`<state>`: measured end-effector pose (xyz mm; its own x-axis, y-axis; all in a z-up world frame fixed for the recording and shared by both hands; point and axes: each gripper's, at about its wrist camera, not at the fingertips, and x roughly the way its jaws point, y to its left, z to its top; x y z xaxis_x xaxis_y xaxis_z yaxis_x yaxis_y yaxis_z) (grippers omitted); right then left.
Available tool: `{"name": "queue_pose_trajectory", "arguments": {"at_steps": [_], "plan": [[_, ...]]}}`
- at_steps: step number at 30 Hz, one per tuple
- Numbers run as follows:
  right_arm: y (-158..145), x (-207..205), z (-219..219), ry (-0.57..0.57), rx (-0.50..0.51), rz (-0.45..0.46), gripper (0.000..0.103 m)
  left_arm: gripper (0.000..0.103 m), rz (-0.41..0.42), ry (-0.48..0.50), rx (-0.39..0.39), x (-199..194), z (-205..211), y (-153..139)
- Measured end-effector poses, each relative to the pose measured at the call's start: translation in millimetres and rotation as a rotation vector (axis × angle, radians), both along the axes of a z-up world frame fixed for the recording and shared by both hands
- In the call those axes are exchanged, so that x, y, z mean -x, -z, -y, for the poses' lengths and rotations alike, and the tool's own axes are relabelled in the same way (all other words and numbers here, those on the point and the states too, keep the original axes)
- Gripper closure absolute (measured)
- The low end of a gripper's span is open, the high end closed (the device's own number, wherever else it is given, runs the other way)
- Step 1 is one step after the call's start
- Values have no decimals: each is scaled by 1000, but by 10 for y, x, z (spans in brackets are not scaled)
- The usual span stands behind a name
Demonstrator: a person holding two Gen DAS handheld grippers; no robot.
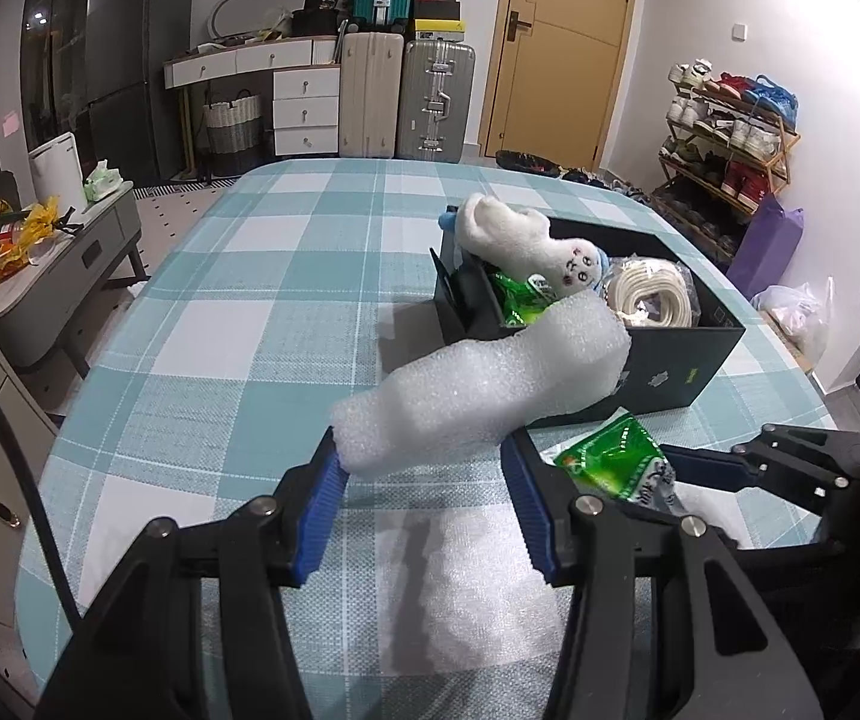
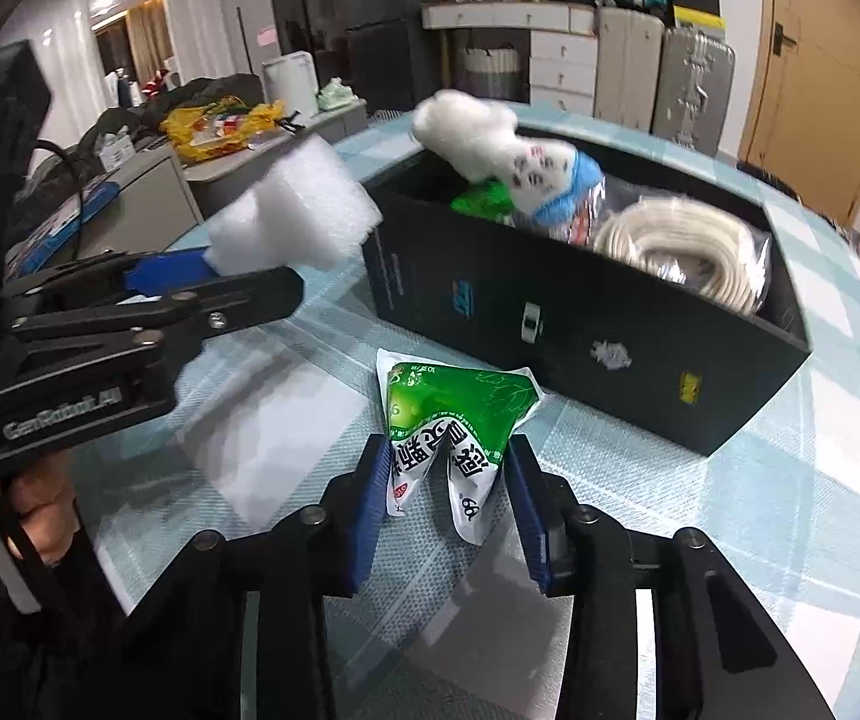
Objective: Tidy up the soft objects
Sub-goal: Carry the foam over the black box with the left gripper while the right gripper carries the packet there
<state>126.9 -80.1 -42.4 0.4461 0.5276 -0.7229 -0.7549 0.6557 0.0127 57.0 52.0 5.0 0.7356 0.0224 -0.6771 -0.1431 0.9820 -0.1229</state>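
A white foam (image 1: 478,384), a green-and-white packet (image 2: 454,420) and a black box (image 2: 580,324) sit over a teal-and-white checked cloth (image 1: 237,312); gripper pads (image 1: 324,498) are blue.

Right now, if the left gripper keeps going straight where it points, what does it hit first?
Probably the black box: the foam held in the left gripper already reaches its near rim. Depth is unclear.

Covered in a teal-and-white checked woven cloth, a round-edged table (image 1: 261,312). Resting directly on it toward the far right, an open black rectangular cardboard box (image 1: 670,369). Lying just in front of that box, on the near right, a green-and-white crinkled plastic packet (image 2: 460,414).
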Motion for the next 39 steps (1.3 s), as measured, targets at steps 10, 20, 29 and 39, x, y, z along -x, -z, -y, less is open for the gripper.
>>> {"name": "queue_pose_trajectory", "arguments": {"at_steps": [10, 20, 29, 39], "plan": [[-258, 107, 201, -17, -60, 77, 64, 52, 31, 4, -11, 10, 36, -158], [-558, 59, 551, 48, -191, 120, 64, 52, 67, 32, -38, -46, 151, -336], [-695, -18, 791, 131, -257, 157, 64, 52, 72, 68, -62, -147, 254, -364], [-687, -106, 796, 228, -278, 188, 64, 52, 67, 120, -88, -397, 396, -344]]}}
